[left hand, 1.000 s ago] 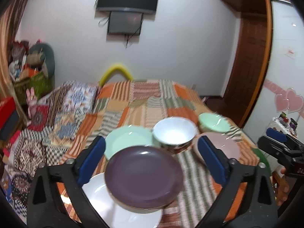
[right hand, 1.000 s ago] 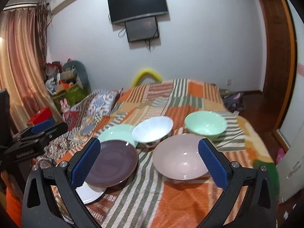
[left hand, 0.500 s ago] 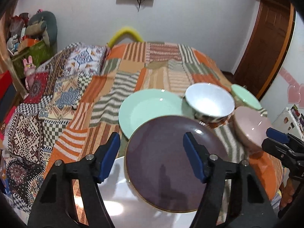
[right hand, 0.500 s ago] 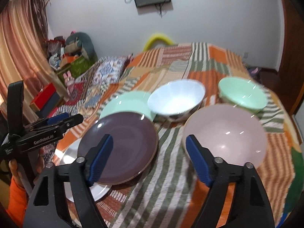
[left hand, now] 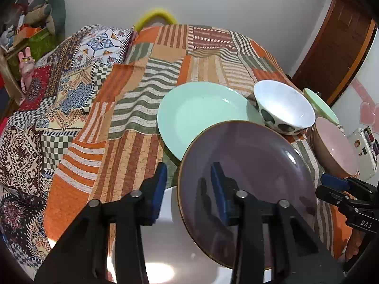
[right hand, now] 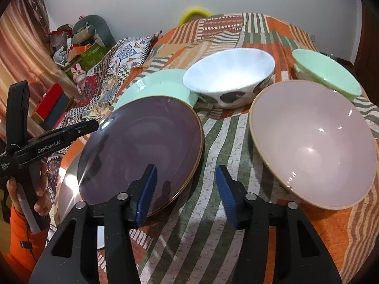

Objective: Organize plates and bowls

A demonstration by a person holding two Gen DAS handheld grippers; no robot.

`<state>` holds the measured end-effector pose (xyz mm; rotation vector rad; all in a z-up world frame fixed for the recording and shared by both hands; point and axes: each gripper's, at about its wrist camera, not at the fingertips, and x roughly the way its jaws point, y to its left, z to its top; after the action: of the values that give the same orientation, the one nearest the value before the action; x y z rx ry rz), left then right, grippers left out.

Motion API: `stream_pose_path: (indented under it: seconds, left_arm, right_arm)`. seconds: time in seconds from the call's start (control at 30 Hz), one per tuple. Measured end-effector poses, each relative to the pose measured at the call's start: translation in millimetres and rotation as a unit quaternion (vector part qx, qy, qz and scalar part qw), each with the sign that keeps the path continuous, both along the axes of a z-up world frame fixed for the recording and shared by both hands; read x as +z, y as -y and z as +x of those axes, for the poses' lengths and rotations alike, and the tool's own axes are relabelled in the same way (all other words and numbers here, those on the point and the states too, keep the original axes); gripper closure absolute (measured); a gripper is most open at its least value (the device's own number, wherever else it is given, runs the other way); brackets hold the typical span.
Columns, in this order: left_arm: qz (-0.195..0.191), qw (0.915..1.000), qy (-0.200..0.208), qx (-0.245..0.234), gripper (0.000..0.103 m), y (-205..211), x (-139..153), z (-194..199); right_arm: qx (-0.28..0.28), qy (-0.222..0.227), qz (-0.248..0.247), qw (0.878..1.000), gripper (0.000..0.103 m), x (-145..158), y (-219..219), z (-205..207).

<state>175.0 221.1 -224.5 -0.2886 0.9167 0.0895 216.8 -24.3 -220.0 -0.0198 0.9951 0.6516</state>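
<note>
A purple plate (left hand: 251, 172) lies tilted on a white plate (left hand: 170, 243), overlapping a mint plate (left hand: 201, 116). My left gripper (left hand: 189, 184) is open with its fingers astride the purple plate's left rim. My right gripper (right hand: 187, 189) is open with its fingers astride the purple plate's (right hand: 142, 146) right rim; contact is unclear. A white spotted bowl (right hand: 229, 80), a pink bowl (right hand: 312, 142) and a mint bowl (right hand: 329, 73) stand to the right. The mint plate (right hand: 156, 85) lies behind the purple one.
Everything rests on a striped patchwork bedspread (left hand: 132, 108). Toys and boxes (right hand: 80, 47) stand at the far left, a wooden door (left hand: 336, 54) at the far right. The left gripper's body (right hand: 47, 142) shows in the right wrist view.
Both grippers have moved down and in toward the purple plate and their jaws have narrowed, each now astride one rim of it.
</note>
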Motion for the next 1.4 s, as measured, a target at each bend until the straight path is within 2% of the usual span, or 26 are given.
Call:
stream_pose_path:
  seconds: [0.1, 0.17, 0.27, 0.47, 0.7, 1.07, 1.4]
  left_arm:
    - [-0.009, 0.9999, -0.007, -0.005, 0.074, -3, -6, 3]
    - [-0.012, 0.9998, -0.009, -0.010, 0.079, -4, -8, 5]
    - [-0.017, 0.9997, -0.012, -0.016, 0.081, -5, -11, 7]
    - [-0.027, 0.9991, -0.020, -0.024, 0.084, -6, -17, 11]
    - [-0.031, 0.9985, -0.025, -0.037, 0.084, -8, -19, 13]
    - [-0.023, 0.9990, -0.024, -0.031, 0.084, -2, -13, 6]
    - [-0.018, 0.9996, 0.007, -0.023, 0.084, 7, 16, -17]
  right_arm:
    - [0.003, -0.006, -0.006, 1.000, 0.059, -5, -3, 1]
    - [0.003, -0.011, -0.009, 1.000, 0.064, -8, -6, 3]
    - [0.004, -0.018, -0.012, 1.000, 0.070, -12, -8, 5]
    - [0.007, -0.022, -0.014, 1.000, 0.072, -16, -13, 6]
    - [0.014, -0.027, -0.010, 0.999, 0.072, -19, -22, 6]
    - [-0.003, -0.023, -0.013, 1.000, 0.074, -13, -20, 5]
    - [-0.005, 0.005, 0.004, 1.000, 0.074, 8, -11, -8]
